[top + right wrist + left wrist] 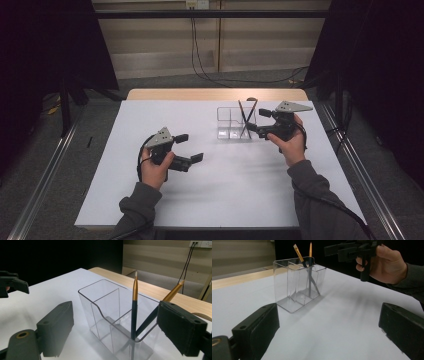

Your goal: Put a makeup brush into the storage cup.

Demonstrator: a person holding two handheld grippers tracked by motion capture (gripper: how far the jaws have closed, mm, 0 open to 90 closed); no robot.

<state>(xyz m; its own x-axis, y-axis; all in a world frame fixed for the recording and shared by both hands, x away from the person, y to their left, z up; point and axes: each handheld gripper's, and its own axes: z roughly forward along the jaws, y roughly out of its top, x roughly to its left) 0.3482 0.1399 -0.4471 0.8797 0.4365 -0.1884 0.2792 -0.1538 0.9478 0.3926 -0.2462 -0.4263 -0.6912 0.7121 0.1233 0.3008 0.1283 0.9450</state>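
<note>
Both claws are standing wide apart, gripping nothing. Right gripper (261,121) is hovering just beside the clear plastic holder (230,124), touching neither it nor the two brushes (134,307) leaning inside its nearest compartment. Left gripper (189,148) is hanging well apart from the holder, above the white table (240,190).

The high view looks forward and down from above the person's side, far enough back to take in the whole white surface (225,185), both forearms and the floor and wall beyond. The left gripper view sits low, close over the surface, looking along its own jaws toward the clear organizer (298,285) at middle distance, with the right gripper (352,250) beyond it. The right gripper view looks from the opposite side, much nearer, the same organizer (110,315) just ahead between its jaws. All three views share the organizer and its two brushes (246,117).
</note>
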